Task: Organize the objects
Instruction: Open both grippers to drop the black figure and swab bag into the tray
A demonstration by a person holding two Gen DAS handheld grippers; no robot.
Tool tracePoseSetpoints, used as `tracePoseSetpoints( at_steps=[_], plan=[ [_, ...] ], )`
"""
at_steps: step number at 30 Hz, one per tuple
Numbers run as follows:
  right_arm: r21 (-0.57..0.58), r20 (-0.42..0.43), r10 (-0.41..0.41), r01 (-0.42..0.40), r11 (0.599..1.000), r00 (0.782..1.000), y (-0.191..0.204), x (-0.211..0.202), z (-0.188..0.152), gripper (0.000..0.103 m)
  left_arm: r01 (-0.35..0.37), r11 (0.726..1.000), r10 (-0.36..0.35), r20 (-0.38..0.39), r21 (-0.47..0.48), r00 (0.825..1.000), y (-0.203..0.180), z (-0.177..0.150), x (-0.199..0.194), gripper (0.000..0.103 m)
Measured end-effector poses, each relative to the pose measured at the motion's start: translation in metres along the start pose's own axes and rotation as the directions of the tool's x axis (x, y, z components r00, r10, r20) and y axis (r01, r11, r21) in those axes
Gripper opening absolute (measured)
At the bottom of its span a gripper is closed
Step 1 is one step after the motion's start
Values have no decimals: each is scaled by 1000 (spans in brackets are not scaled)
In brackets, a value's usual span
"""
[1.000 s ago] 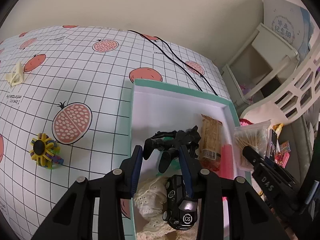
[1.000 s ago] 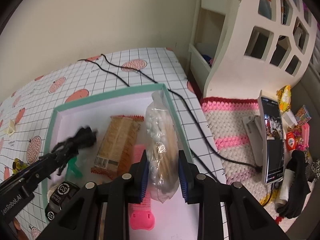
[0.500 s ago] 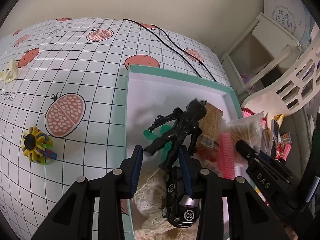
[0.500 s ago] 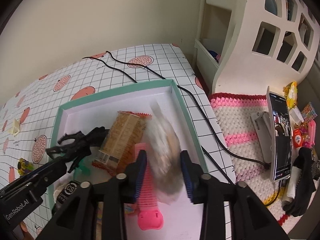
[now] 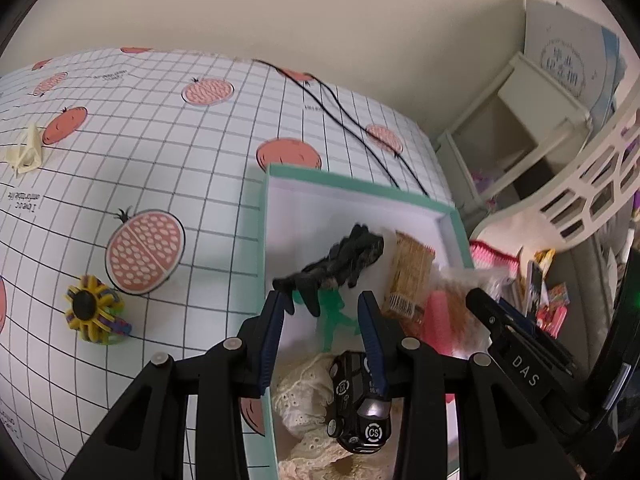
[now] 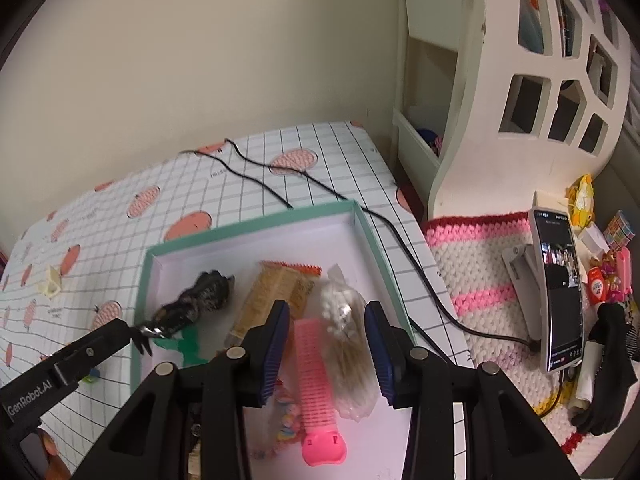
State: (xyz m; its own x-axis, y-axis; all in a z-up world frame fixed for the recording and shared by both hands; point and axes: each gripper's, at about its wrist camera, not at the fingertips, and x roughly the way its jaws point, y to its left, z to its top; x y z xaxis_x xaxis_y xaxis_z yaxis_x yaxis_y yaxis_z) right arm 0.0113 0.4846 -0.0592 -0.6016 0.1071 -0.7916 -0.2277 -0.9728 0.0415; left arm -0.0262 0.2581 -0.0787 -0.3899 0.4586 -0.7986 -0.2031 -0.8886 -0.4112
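While the left gripper (image 5: 324,312) pinched one end of a black toy figure (image 5: 340,260) at its left pad, the figure's long axis ran up and away to the right of the jaws, over the teal-rimmed white box (image 6: 248,228). The right gripper (image 6: 326,336) had just been opening; its jaws stood apart, pressing nothing, with the clear bag of cotton swabs (image 6: 348,340) lying lengthwise between them beside a pink comb (image 6: 316,376). The left hand looked nearer the figure's resting place, judging by the bare floor ahead of its jaws.
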Motion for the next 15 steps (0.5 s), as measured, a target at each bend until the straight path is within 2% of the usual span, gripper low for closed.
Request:
tracePoseSetpoints(
  at_steps=[8,14,15],
  plan=[
    [-2,30,38,-38,999,999,7,-7,2,43,-8,999,10,58,-34,998,11,9,-15,39],
    [-19,26,60,-59,998,998,14,-6,1,43,-65,997,69,104,-37,992,18,13,-24,41],
    [-21,25,62,-61,998,998,15,-5,0,47,-81,996,85,114,-35,990,19,13,-25,44]
  ],
)
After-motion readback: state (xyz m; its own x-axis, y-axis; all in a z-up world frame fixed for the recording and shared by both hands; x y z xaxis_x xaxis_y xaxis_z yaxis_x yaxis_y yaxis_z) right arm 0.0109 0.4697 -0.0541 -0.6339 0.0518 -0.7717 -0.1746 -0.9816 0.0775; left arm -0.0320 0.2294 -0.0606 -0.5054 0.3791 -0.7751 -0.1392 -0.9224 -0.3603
